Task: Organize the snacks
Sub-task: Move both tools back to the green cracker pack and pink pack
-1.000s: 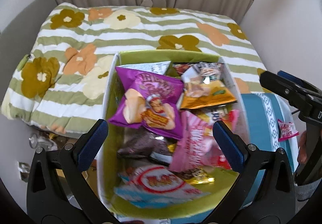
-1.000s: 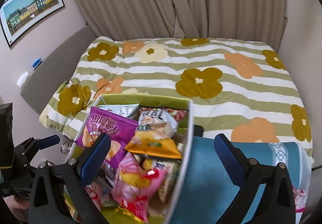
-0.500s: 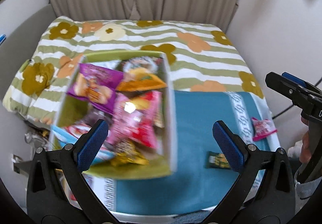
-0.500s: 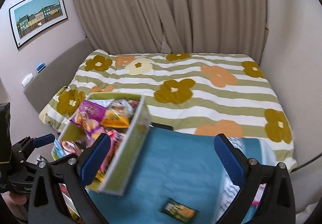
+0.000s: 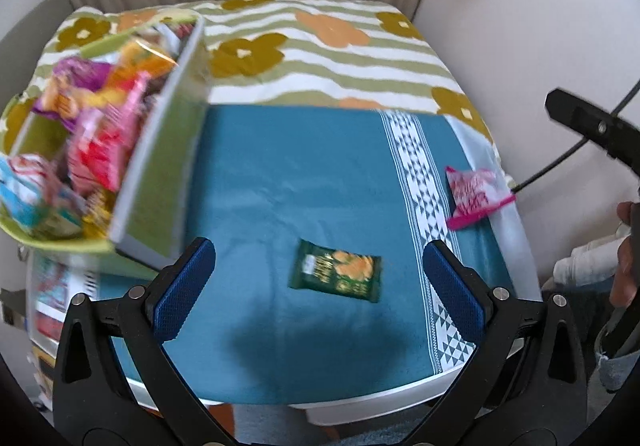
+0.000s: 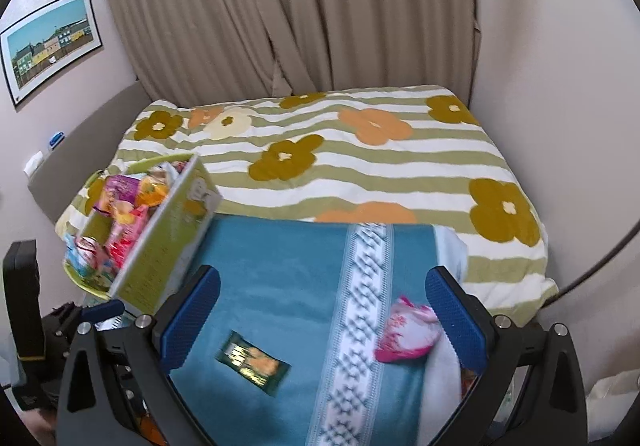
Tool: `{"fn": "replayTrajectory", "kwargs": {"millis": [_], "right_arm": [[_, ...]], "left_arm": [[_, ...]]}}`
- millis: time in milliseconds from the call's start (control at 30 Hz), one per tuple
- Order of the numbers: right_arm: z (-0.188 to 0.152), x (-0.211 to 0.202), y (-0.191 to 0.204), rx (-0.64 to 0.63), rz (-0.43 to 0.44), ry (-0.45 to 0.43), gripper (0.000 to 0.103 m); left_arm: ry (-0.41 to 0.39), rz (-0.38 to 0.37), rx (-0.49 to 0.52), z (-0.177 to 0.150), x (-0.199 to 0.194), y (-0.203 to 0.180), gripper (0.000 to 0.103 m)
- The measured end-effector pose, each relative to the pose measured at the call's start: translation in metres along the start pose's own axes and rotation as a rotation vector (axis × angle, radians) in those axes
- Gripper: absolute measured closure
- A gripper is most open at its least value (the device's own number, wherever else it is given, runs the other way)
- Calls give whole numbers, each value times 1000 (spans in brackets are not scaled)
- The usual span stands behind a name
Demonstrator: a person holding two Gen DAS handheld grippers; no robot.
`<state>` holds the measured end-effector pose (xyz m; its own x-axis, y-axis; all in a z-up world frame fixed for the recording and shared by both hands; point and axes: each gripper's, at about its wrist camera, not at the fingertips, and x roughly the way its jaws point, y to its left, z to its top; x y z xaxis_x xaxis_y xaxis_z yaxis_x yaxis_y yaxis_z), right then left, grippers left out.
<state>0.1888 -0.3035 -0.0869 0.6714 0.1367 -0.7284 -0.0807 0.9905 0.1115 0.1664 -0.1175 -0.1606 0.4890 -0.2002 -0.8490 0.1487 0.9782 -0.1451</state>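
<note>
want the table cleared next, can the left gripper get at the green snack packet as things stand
Probably yes. The green snack packet lies flat and alone on the blue cloth, just ahead of the open left gripper; nothing lies between its fingers and the packet.

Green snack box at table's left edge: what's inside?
The green rectangular box holds a blurred pile of snack bags: purple, orange, pink-red, light blue. Anything beneath them is covered.

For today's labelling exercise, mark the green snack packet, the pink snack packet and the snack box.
green snack packet (image 5: 336,276), left wrist view, centre of the wrapper.
pink snack packet (image 5: 474,193), left wrist view, middle of the bag.
snack box (image 6: 160,254), right wrist view, outer side wall.
</note>
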Motion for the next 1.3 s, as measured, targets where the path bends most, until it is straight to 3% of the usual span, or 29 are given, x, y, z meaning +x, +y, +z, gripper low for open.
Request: {"fn": "replayTrajectory", "kwargs": {"millis": [333,567,700,1100,1300], "right_arm": [[-51,47,-42,40,-63,52,1],[-77,80,-47,20,-126,105,1],[-83,90,-48,25,-147,120,1],[-78,108,-38,-22,-219,142,1],[-78,116,-40,-35,-246,154,1]], "left_arm": [[84,39,74,-42,96,-21,0],[107,79,143,-48,130,-22,0],[129,43,136,-46,134,-17,0],[158,41,208,-42,143,-24,1],[159,31,223,-43,139,-20,10]]}}
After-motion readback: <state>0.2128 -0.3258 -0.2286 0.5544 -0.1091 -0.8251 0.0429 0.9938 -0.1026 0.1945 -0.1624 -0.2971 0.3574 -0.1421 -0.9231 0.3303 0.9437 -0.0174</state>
